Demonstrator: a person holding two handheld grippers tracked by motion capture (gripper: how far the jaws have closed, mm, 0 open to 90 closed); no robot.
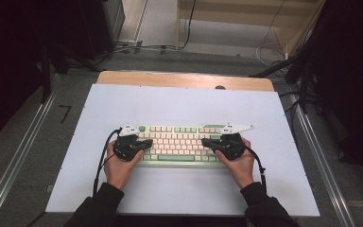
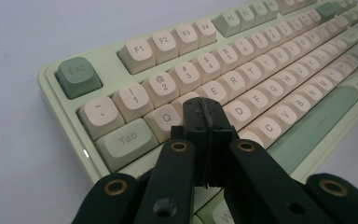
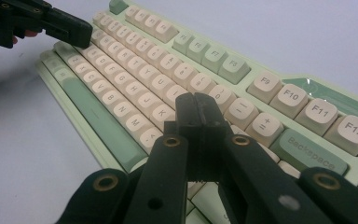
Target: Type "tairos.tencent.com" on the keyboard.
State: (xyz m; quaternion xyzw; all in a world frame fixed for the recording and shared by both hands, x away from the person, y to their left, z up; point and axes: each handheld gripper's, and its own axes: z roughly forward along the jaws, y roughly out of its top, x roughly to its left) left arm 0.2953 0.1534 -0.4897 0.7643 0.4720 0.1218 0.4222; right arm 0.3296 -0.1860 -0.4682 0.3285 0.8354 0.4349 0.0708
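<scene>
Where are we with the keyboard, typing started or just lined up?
Lined up: both grippers are shut, tips over the keyboard. The left gripper sits above the keys near Q, the right gripper near the right-end letter keys. Whether a key is pressed can't be told; typing remains.
</scene>
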